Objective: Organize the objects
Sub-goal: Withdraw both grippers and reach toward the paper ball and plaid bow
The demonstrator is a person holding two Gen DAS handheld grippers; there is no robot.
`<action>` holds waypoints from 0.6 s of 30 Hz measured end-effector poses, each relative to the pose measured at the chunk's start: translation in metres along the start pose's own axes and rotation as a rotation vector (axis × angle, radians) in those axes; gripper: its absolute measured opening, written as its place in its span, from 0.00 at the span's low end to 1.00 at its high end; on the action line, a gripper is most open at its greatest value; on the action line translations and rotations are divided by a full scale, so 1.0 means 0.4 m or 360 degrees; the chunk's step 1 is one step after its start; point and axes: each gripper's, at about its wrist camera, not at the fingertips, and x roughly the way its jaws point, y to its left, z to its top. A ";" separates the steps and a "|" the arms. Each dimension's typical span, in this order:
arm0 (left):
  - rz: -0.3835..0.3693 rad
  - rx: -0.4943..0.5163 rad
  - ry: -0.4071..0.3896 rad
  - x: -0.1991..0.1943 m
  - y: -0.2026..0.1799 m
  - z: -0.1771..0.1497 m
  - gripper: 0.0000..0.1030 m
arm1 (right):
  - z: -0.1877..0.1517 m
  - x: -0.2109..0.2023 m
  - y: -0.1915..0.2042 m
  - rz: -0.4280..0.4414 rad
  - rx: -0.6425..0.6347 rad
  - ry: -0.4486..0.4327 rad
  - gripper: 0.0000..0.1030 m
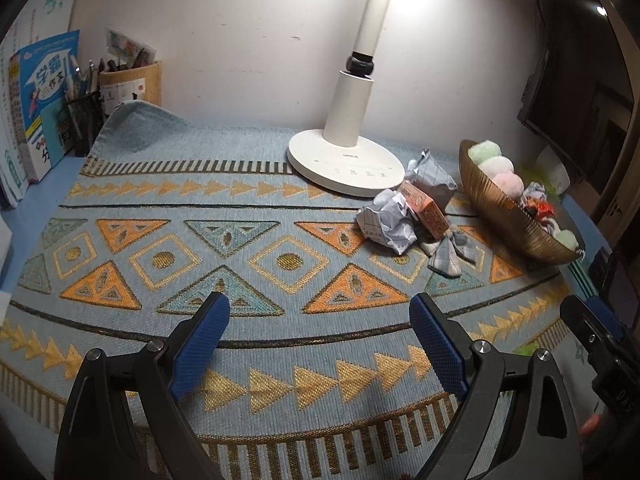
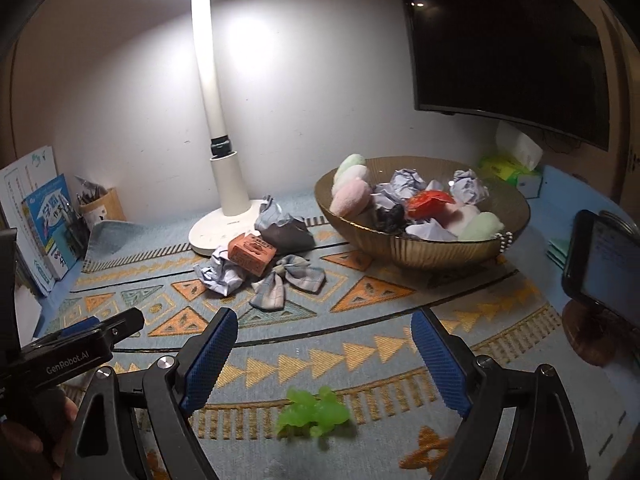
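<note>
A small green squishy toy (image 2: 314,410) lies on the patterned mat (image 2: 360,344) right between the wide-open blue fingers of the right gripper (image 2: 324,354), and nothing is pressing on it yet. The left gripper (image 1: 320,340) is open too, with only bare mat between its fingers. I think the job now is to pick up the green toy and put it in the gold bowl (image 2: 440,248), which already holds fluffy balls and paper balls. To do it well, come down until the fingers sit on both sides of the toy, close gently because it looks soft, then lift it high enough to clear the bowl's edge. More things wait by the lamp (image 2: 218,224): an orange box (image 2: 252,258), a crumpled paper ball (image 2: 220,274) and a checked cloth bow (image 2: 288,282), all close together. The right view shows the green toy clearly and looks down into the bowl. The left view barely shows the toy, only a green bit near the edge, but shows the books (image 1: 40,100) and pen cups (image 1: 132,84) better.
</note>
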 end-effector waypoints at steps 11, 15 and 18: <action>-0.0269 0.0608 0.0156 0.194 -0.107 0.148 0.87 | 0.056 0.083 -0.054 0.0226 -0.0031 0.0284 0.77; -0.0361 0.0660 0.0226 0.265 -0.113 0.177 0.84 | 0.095 0.166 -0.029 0.0352 -0.0135 0.0475 0.77; -0.0437 0.0695 0.0302 0.296 -0.128 0.185 0.70 | 0.118 0.244 0.021 0.0314 -0.0301 0.0552 0.77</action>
